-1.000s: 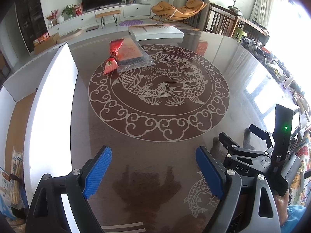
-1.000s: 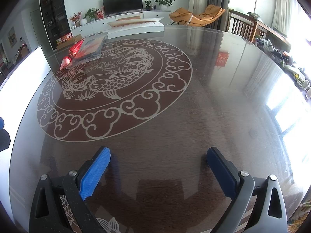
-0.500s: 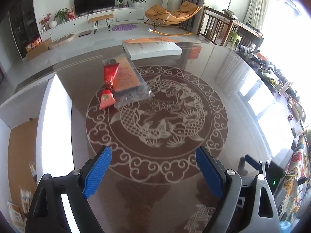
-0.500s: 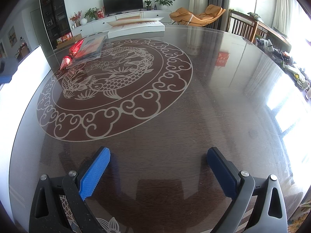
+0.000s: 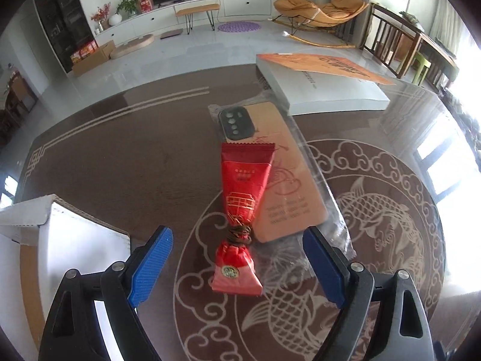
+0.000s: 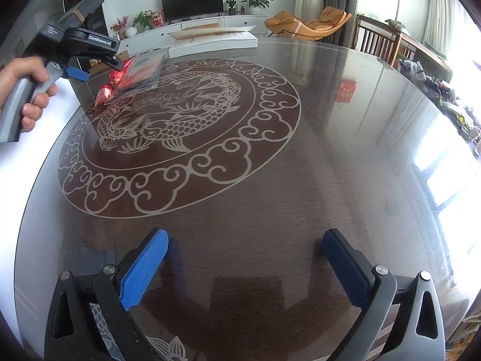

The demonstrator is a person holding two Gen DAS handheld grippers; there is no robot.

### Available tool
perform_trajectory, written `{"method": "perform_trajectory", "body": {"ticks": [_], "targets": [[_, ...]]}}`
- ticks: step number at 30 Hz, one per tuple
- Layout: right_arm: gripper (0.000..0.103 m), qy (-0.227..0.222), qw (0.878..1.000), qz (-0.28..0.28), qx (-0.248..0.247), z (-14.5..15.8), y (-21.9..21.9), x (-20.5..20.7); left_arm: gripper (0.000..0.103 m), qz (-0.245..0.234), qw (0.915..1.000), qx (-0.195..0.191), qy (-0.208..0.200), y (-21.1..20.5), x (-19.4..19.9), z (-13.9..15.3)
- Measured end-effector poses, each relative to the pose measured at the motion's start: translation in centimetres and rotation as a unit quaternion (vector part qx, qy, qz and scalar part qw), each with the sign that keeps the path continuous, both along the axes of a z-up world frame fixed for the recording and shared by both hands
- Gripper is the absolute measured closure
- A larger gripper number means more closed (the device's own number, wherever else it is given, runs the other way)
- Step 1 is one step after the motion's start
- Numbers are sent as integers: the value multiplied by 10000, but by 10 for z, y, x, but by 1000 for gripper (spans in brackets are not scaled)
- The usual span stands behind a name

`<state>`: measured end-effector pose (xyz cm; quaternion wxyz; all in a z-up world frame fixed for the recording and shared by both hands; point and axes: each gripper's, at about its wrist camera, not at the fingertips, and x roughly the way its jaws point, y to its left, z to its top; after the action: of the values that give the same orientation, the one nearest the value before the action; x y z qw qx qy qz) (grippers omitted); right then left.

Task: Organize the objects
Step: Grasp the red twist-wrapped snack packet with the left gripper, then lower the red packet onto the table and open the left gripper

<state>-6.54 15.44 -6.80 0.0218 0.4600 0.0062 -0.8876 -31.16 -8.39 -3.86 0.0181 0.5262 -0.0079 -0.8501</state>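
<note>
A red snack packet (image 5: 244,192) with a tied neck lies on the dark table, its upper part resting on a tan phone case in a clear plastic bag (image 5: 279,162). My left gripper (image 5: 236,237) stands open just short of the packet's tied neck, one blue pad on either side and neither touching it. In the right wrist view a person's hand (image 6: 28,90) holds that gripper over the packet (image 6: 106,88) at the far left. My right gripper (image 6: 245,237) is open over bare table with nothing between its fingers.
A white book with an orange cover (image 5: 327,87) lies beyond the bag, near the table's far edge. An open white cardboard box (image 5: 51,234) stands at the left of the table (image 6: 300,180), close to my left finger. Chairs and a cluttered sideboard lie to the right.
My left gripper has travelled forward across the table to the red packet, which now lies between its open jaws. It has come into the right wrist view. The right gripper has not moved.
</note>
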Motion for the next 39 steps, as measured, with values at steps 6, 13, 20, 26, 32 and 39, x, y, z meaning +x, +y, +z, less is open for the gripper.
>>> {"method": "perform_trajectory", "body": {"ticks": [6, 13, 20, 26, 32, 39], "targets": [[0, -13, 10000, 25, -1, 1, 0, -2, 65, 216, 9987, 442, 141, -17, 0, -21], [0, -32, 10000, 43, 33, 2, -1, -2, 85, -254, 9986, 199, 423, 9, 50, -28], [0, -33, 10000, 41, 34, 2, 0, -2, 85, 96, 9984, 533, 156, 22, 152, -20], [0, -44, 10000, 41, 75, 2, 0, -2, 67, 713, 9966, 355, 223, 15, 205, -25], [0, -36, 10000, 43, 53, 2, -1, -1, 11, 782, 9957, -79, 498, 16, 217, -39], [0, -45, 9999, 57, 81, 2, 0, -1, 3, 791, 9942, -18, 730, 17, 219, -42]]}}
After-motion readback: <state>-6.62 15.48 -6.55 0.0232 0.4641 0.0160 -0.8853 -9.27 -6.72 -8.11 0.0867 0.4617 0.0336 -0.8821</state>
